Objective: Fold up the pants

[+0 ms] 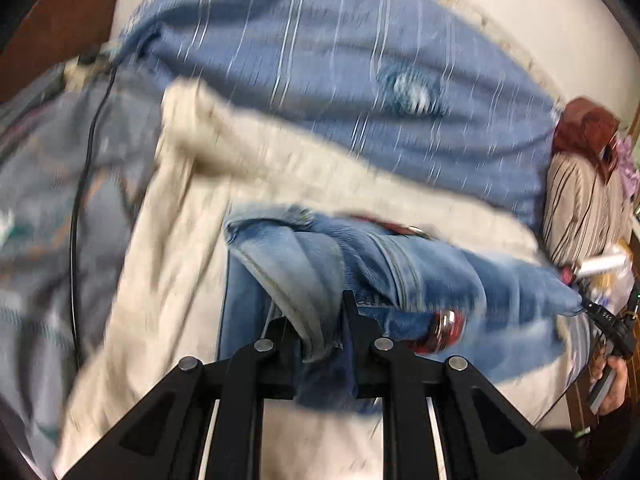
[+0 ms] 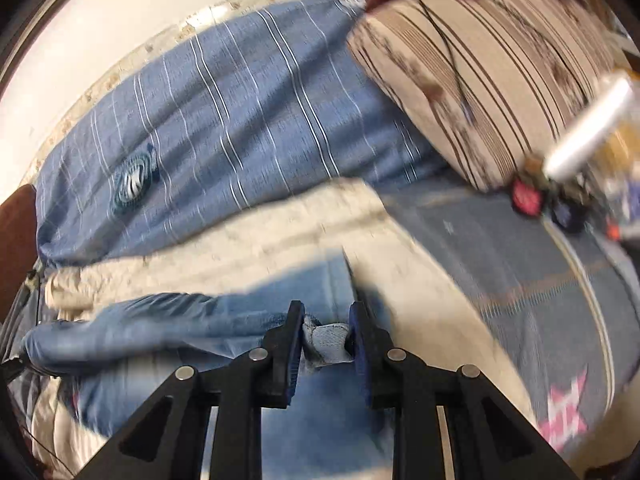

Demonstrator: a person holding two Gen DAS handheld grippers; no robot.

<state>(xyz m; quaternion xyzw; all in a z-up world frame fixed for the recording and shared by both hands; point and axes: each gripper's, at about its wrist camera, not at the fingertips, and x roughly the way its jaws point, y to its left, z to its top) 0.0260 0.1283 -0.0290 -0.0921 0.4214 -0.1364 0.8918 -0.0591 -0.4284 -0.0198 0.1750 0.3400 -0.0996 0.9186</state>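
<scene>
**Pants held at both ends over the bed, mid-fold**

1. Bed (image 1: 132, 264): cream sheet, with a blue striped cover (image 1: 340, 60) lying beyond it toward the wall. A striped pillow (image 2: 480, 80) sits at the right end. Both views are motion-blurred.

2. Pants (image 1: 400, 264): light-blue denim, bunched and lifted just above the cream sheet. Their long axis runs crosswise between the two grippers (left to right in either view), sagging slightly in the middle. A red, shiny item shows against the cloth, possibly a belt; too blurred to say.

3. Left gripper (image 1: 326, 320): jaws pinched tight on a thick fold of the pants, cloth spilling over the fingers.

4. Right gripper (image 2: 326, 320): jaws narrow, clamped on a pale hem or edge of the pants. It also shows at the far right of the left view, at the other end of the cloth.

Judgement: neither hand is nearer, since each holds one end. The next move likely turns on carrying both ends together, across the long axis, toward the striped cover and laying them down evenly.
</scene>
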